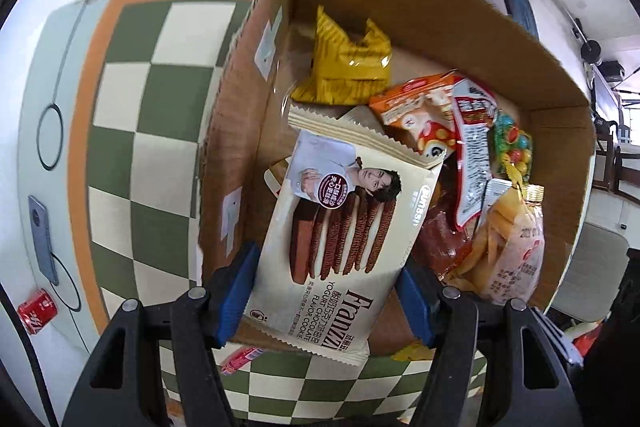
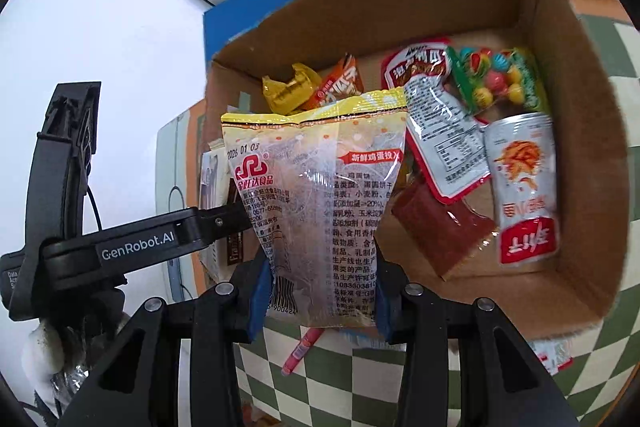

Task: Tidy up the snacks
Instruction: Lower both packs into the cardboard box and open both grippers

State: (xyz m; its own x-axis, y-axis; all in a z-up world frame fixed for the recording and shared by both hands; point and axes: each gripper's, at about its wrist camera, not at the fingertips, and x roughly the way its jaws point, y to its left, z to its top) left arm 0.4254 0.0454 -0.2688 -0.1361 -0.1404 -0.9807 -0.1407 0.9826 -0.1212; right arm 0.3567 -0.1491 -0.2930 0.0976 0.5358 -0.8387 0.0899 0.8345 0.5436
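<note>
Snacks are mostly piled in the cardboard box (image 1: 400, 7) on our checkered cloth (image 1: 160, 107). Our left gripper (image 1: 326, 303) is clamped on the Franzzi cookie pack (image 1: 340, 227) above the box, and our right gripper (image 2: 322, 291) pinches the egg biscuit bag (image 2: 316, 195) over its near edge. One sausage stick (image 2: 302, 351) lies outside on the cloth.

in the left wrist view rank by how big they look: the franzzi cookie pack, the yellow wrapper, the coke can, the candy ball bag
1. Franzzi cookie pack, though it sits nearest the camera, in the left gripper
2. yellow wrapper
3. candy ball bag, partly hidden
4. coke can
</note>
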